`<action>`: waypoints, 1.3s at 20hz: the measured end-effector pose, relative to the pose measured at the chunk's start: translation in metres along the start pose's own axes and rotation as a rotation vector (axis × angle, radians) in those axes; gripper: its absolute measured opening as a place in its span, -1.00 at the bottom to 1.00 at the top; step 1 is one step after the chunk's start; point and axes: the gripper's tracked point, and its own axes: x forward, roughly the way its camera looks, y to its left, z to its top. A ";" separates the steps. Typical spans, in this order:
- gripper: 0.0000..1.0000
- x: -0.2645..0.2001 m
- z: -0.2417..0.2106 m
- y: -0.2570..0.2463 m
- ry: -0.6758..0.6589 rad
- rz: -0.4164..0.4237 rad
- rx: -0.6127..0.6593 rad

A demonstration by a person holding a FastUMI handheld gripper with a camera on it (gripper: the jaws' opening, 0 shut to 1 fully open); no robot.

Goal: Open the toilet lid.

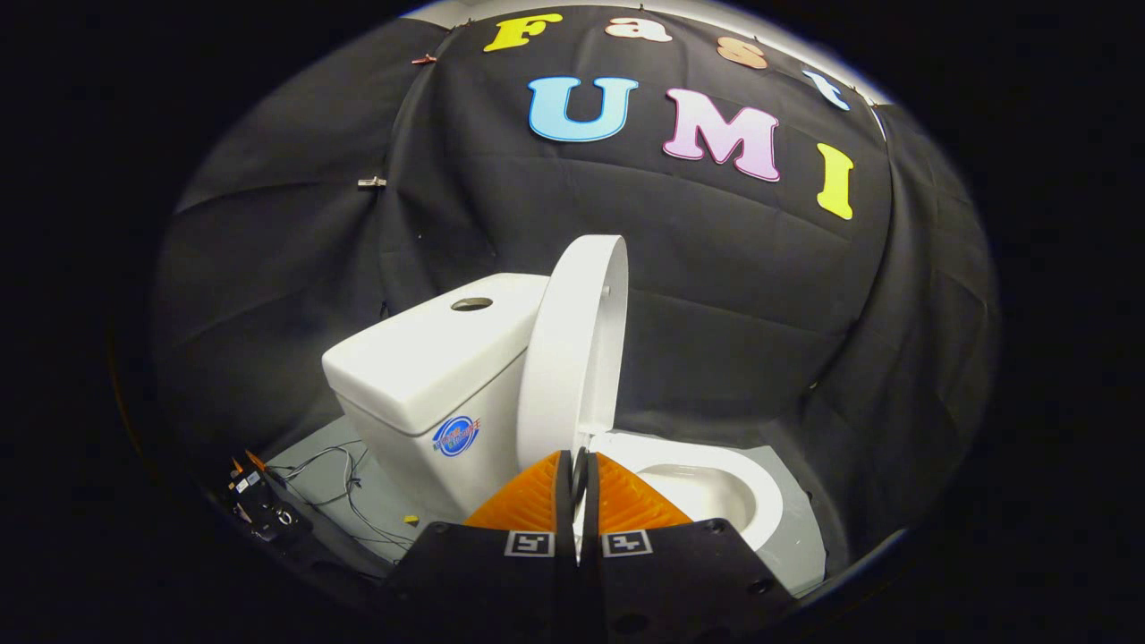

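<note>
Toilet [429, 376] stands on a grey floor [313, 465], cistern to the left of the fingers, open bowl [707, 492] just ahead on the right. Toilet lid [572, 349] is raised, near upright, leaning toward the cistern (edge-on to the camera). Gripper [580, 465] sits at the lid's lower edge, fingers pressed together, whether pinching that edge cannot be told. Loose wires [349, 492] lie left of the base.

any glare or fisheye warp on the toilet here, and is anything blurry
Gripper view: strong fisheye bend, the booth wall bulges and the tank leans; soft glare on the tank top and the raised lid, no blown-out patches; the bowl is evenly lit; the claw, its fingers closed together at the lid's lower edge, looks slightly soft this close; the rest is sharp.
</note>
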 end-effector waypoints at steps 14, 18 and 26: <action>-0.64 0.007 -0.003 0.044 0.010 0.098 -0.030; -0.03 0.004 -0.001 0.046 0.014 0.119 -0.011; 0.97 -0.019 0.027 0.044 -0.070 0.134 -0.006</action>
